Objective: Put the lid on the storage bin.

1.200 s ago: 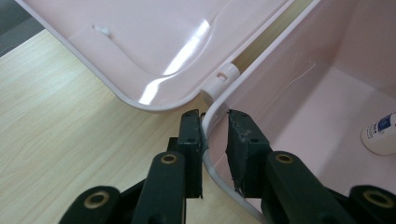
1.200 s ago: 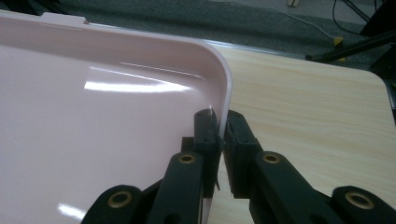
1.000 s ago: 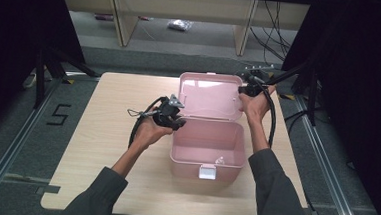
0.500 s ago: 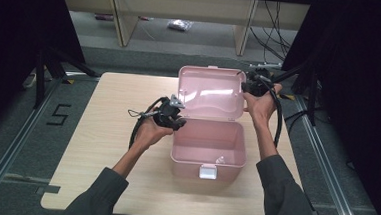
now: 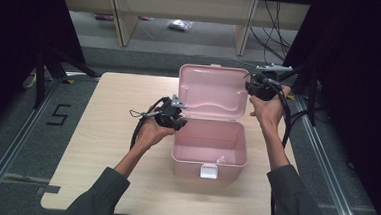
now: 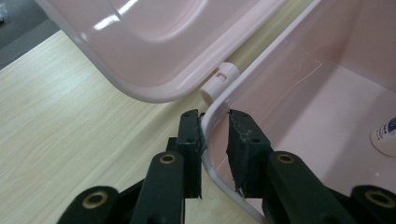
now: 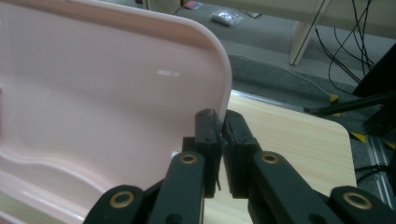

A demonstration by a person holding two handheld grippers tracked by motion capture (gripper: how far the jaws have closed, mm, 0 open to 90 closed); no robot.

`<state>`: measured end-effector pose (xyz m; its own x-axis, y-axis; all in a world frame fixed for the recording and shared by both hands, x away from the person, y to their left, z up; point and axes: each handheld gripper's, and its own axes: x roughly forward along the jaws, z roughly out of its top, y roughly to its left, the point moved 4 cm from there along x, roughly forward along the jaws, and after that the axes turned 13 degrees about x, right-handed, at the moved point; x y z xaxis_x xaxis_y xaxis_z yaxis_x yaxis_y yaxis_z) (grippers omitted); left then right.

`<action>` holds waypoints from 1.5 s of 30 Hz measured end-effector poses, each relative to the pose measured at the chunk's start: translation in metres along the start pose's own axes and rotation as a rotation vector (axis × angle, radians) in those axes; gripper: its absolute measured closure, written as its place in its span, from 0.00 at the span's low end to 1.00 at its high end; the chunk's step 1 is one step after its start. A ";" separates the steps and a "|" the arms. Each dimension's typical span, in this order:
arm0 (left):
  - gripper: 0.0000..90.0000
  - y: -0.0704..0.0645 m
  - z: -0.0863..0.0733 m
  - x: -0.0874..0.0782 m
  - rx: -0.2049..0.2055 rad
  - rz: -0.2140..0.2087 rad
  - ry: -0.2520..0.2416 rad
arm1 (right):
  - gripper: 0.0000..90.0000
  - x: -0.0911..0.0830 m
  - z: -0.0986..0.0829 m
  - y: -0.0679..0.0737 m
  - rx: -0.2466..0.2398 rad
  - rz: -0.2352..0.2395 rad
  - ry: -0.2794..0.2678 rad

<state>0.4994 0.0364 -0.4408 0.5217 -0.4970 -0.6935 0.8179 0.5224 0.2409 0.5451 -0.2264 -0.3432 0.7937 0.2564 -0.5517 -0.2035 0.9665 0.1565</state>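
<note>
A pink plastic box [image 5: 210, 161] stands open at the middle of the wooden table [image 5: 102, 132], with a white latch [image 5: 208, 171] on its front. Its lid [image 5: 212, 91] stands nearly upright at the back. My left gripper [image 5: 180, 123] is shut on the box's rim [image 6: 212, 116] at the back left corner, next to the white hinge [image 6: 219, 81]. My right gripper [image 5: 250, 86] is shut on the lid's right edge [image 7: 223, 88] near its top corner. A small white item with blue print [image 6: 385, 137] lies on the box's floor.
The table's right edge [image 7: 343, 154] lies close behind the right gripper. Beyond the table there are pale shelf legs [image 5: 245, 33], cables [image 5: 278, 27] and a small bag [image 5: 177, 24] on the grey floor. A black stand [image 5: 56, 64] rises at the table's left.
The right gripper has moved up and a little right with the lid's edge, and the lid now stands more upright. The left gripper has stayed on the box's rim.
</note>
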 end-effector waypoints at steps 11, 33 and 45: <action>0.83 -0.001 0.001 0.002 0.007 0.018 -0.001 | 0.96 -0.023 -0.006 0.006 -0.010 0.013 -0.040; 0.81 -0.002 0.001 0.005 0.007 0.036 -0.014 | 0.97 -0.058 -0.025 0.008 -0.082 0.050 -0.109; 0.74 -0.003 -0.006 0.001 -0.039 0.034 -0.050 | 0.97 -0.064 -0.030 0.007 -0.086 0.054 -0.124</action>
<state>0.4955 0.0386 -0.4462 0.5610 -0.5120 -0.6505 0.7901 0.5655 0.2363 0.4759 -0.2355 -0.3314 0.8441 0.3096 -0.4378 -0.2920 0.9502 0.1090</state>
